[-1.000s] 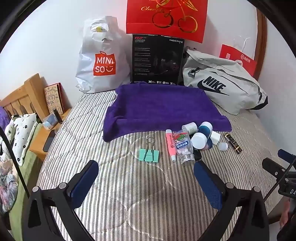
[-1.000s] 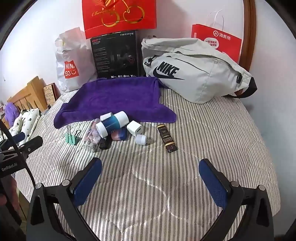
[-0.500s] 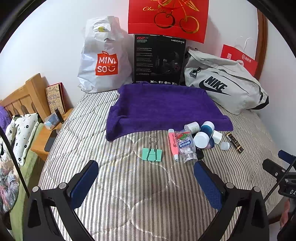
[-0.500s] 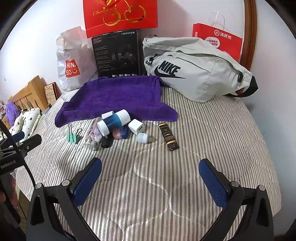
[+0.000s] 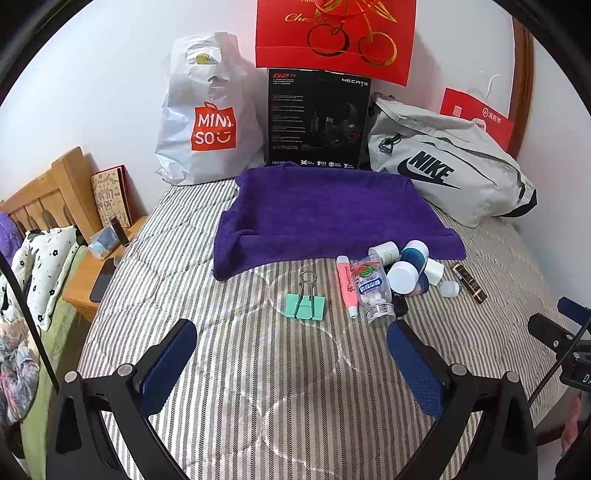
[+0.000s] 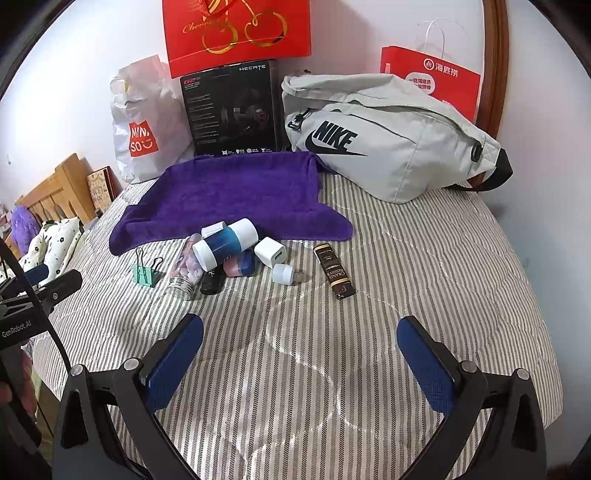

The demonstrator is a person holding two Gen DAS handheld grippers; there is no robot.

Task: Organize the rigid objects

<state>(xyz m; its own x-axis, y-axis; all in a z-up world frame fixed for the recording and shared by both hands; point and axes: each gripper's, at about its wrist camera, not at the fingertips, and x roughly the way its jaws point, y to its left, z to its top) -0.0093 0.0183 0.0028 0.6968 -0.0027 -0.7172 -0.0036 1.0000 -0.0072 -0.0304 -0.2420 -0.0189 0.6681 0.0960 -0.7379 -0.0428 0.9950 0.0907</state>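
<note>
A pile of small items lies on the striped bed in front of a purple towel point(image 5: 328, 214): a green binder clip point(image 5: 305, 305), a pink tube point(image 5: 346, 286), a clear pill bottle point(image 5: 373, 291), a blue-and-white cylinder point(image 6: 225, 247), a white charger cube point(image 6: 270, 252), a small white plug point(image 6: 284, 274) and a dark brown lighter point(image 6: 334, 271). My left gripper point(image 5: 291, 354) is open and empty, short of the clip. My right gripper point(image 6: 300, 350) is open and empty, short of the plug and lighter.
At the back stand a white Miniso bag point(image 5: 207, 118), a black box point(image 5: 317, 122), a red gift bag point(image 5: 334, 33) and a grey Nike bag point(image 6: 384, 136). A wooden headboard point(image 5: 48, 192) and a nightstand point(image 5: 96, 273) are at the left.
Both cameras have shifted only slightly; the items sit a little further away in both views. Both grippers stay open and empty.
</note>
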